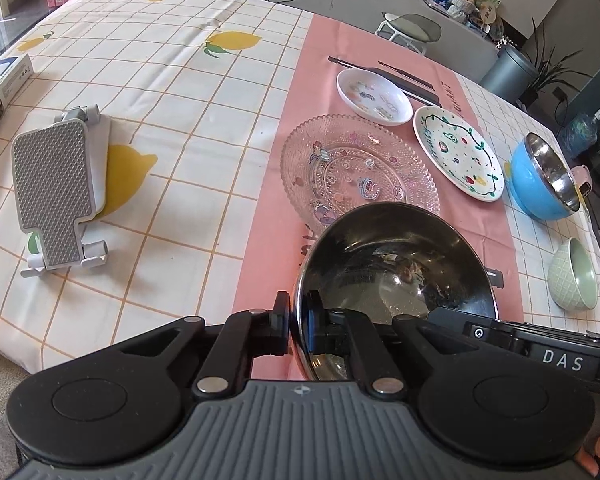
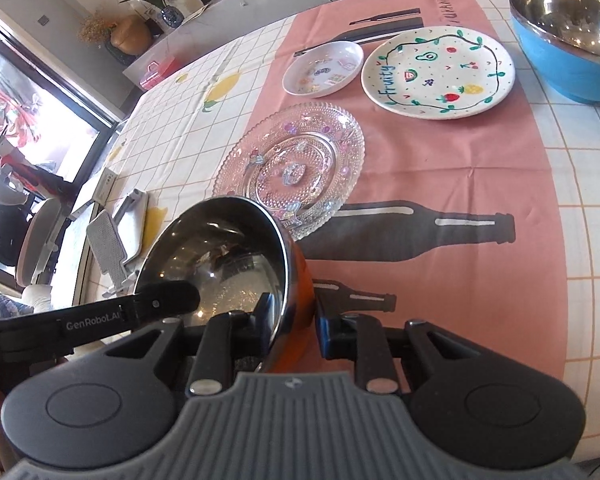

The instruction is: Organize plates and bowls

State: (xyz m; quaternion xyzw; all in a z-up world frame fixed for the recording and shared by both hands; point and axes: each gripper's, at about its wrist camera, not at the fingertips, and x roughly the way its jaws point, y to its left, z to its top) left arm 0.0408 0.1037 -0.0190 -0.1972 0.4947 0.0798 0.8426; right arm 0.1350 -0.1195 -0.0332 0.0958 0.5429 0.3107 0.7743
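A steel bowl with an orange outside (image 1: 396,256) (image 2: 219,256) hangs tilted over the pink runner, just in front of the clear glass plate (image 1: 360,168) (image 2: 291,164). My left gripper (image 1: 295,312) is shut on its near rim. My right gripper (image 2: 295,312) is shut on the opposite rim, one finger inside and one against the orange wall. Behind the glass plate lie a small white dish (image 1: 374,96) (image 2: 324,68) and a white fruit-painted plate (image 1: 458,154) (image 2: 438,72). A blue steel-lined bowl (image 1: 540,180) (image 2: 568,52) and a pale green bowl (image 1: 572,276) stand to the right.
A grey phone stand (image 1: 55,188) (image 2: 111,248) lies on the lemon-print cloth to the left, with a white box (image 1: 3,76) near the left edge. The table's right edge runs just past the green bowl. A stool (image 1: 412,30) stands beyond the far edge.
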